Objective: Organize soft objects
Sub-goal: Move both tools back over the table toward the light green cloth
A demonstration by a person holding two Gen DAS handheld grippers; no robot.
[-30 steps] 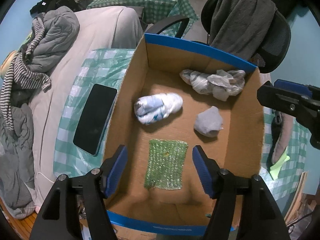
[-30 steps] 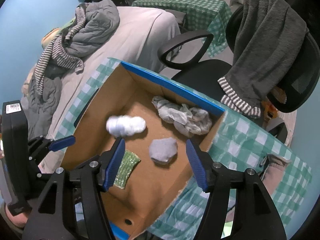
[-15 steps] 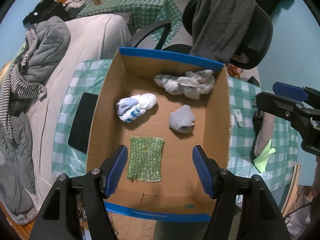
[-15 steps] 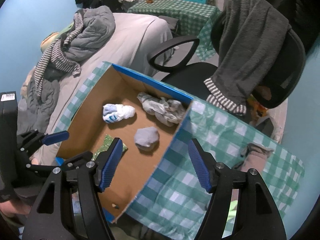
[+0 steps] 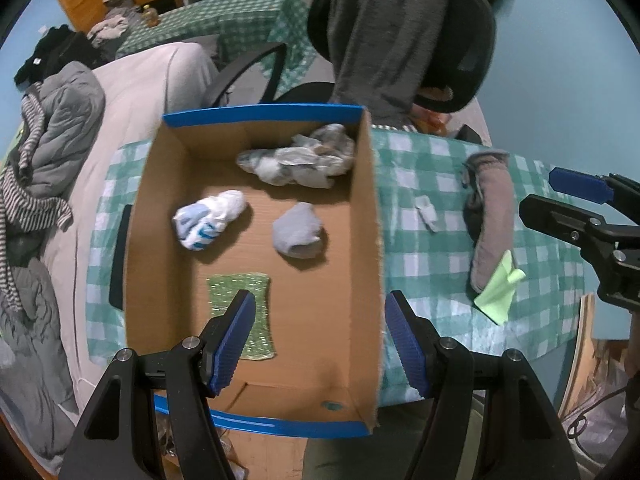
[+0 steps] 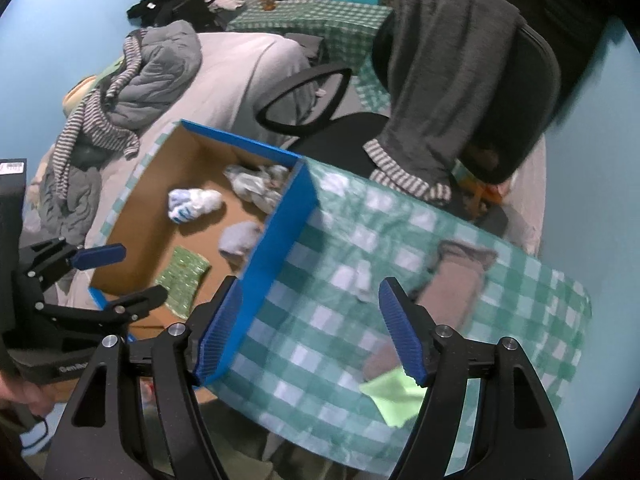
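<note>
Grey cloth just beyond spread right gripper, untouched.

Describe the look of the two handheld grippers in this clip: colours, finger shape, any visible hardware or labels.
Both match: the left gripper and right gripper have matte black angular plastic arms with silver screw heads at the joints, ending in flat blue ribbed pads. In the right wrist view, the left unit's black body shows small white lettering, too cut off to read, and a white sticker.
</note>
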